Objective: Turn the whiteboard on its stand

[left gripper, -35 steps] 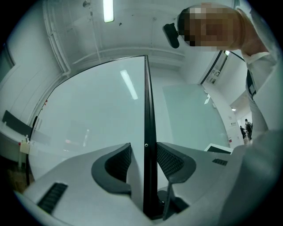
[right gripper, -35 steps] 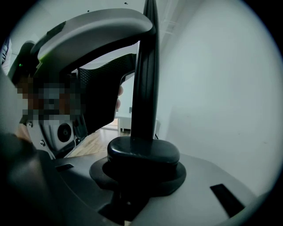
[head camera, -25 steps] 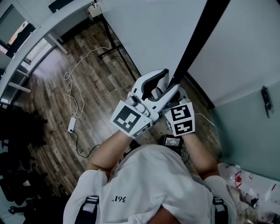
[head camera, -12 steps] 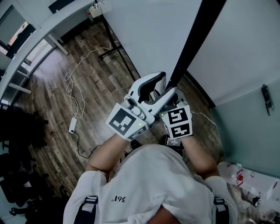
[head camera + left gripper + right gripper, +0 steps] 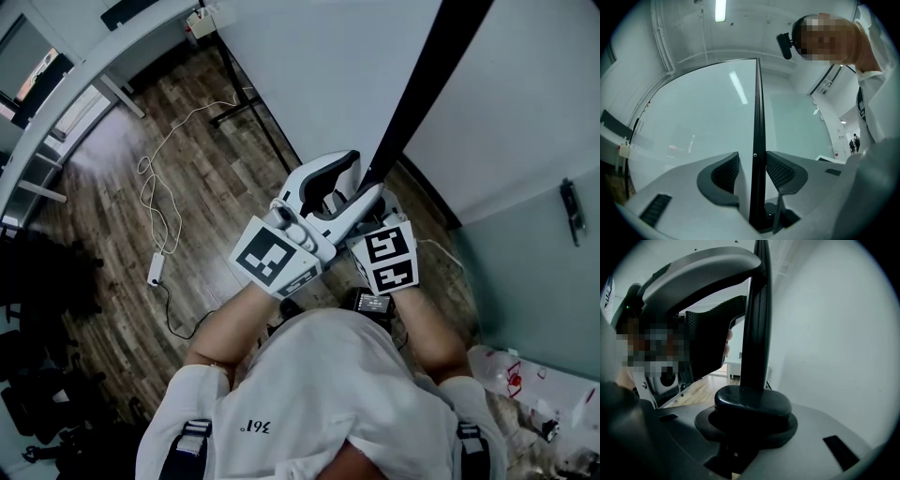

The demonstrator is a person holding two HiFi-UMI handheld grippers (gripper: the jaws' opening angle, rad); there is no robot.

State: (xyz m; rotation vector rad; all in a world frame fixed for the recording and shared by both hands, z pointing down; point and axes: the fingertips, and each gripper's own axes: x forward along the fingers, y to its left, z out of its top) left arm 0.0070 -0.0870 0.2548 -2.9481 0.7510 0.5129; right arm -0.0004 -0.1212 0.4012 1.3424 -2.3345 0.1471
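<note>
White-faced whiteboard (image 5: 309, 84) fills 12 o'clock; black frame edge (image 5: 427, 75) runs in from 1 o'clock. Left gripper (image 5: 753, 164) jaws part-open, straddling edge loosely; right gripper (image 5: 752, 408) jaws look clamped on it. Best: close L, swing slowly, even push.

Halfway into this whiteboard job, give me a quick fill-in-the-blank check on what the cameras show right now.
1. In the left gripper view, the whiteboard's thin black frame edge stands ___ the two jaws of the left gripper.
2. In that view, a gap shows between that edge and the jaw on the picture's ___ side.
3. In the head view, a white power cable lies on the ___ plank floor.

Missing words: between; left; wooden.
</note>
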